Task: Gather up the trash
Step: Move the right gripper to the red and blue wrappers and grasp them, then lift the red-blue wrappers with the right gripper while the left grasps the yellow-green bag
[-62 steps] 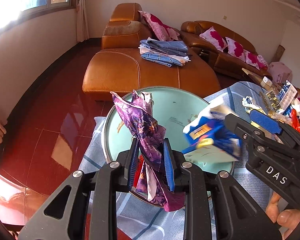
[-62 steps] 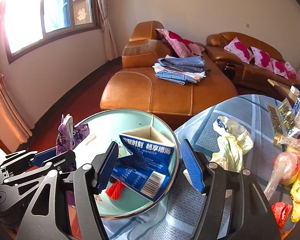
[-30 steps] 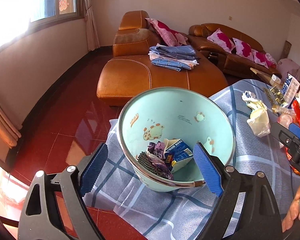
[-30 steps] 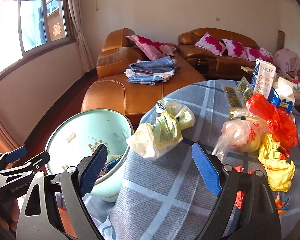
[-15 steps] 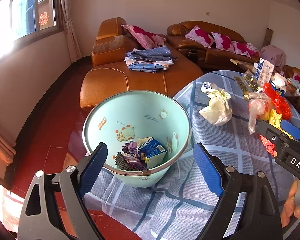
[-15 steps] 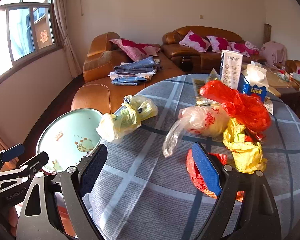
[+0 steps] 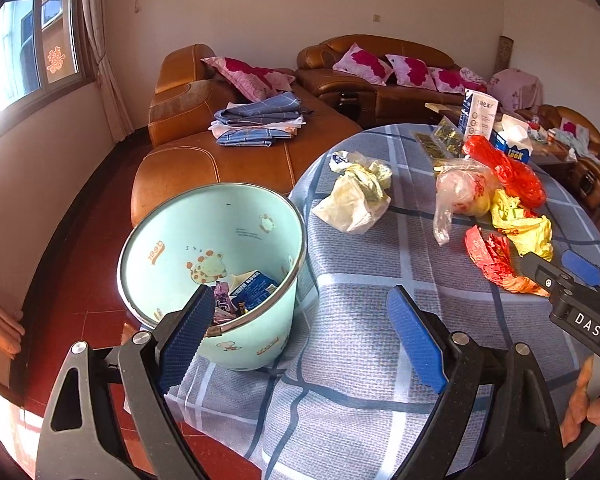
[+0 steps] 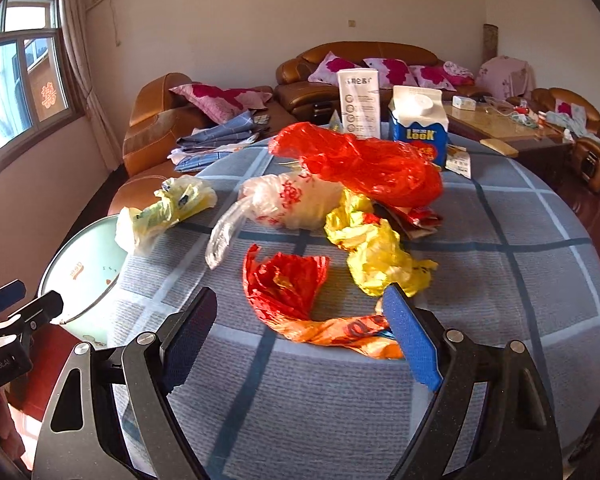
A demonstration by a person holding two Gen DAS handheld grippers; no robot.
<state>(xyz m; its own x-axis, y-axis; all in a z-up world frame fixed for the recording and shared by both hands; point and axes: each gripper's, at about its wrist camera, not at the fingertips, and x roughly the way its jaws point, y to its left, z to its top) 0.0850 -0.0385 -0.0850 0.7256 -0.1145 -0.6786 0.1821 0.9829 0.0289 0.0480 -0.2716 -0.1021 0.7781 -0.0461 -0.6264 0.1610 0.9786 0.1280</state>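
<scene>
A light green bin (image 7: 220, 240) stands beside the round table (image 7: 360, 340) and holds a purple wrapper and a blue carton (image 7: 252, 286). My left gripper (image 7: 300, 332) is open and empty over the table's near edge, just right of the bin. My right gripper (image 8: 300, 328) is open and empty, its jaws on either side of a red-orange crumpled wrapper (image 8: 288, 288). Beyond lie a yellow bag (image 8: 376, 248), a white bag with red print (image 8: 296, 200), a big red bag (image 8: 360, 160) and a pale yellow bag (image 8: 164, 208). The bin's rim (image 8: 80, 264) shows at left.
A blue-and-white carton (image 8: 420, 128) and a white box (image 8: 358, 100) stand at the table's far side. Gold packets (image 7: 440, 140) lie near them. A brown leather sofa (image 7: 240, 152) with folded cloths stands behind the bin. The floor is red tile.
Both grippers let go of the purple wrapper and the blue carton, which now lie in the bin. Both have swung right over the table; the right one has closed in on the red-orange wrapper.
</scene>
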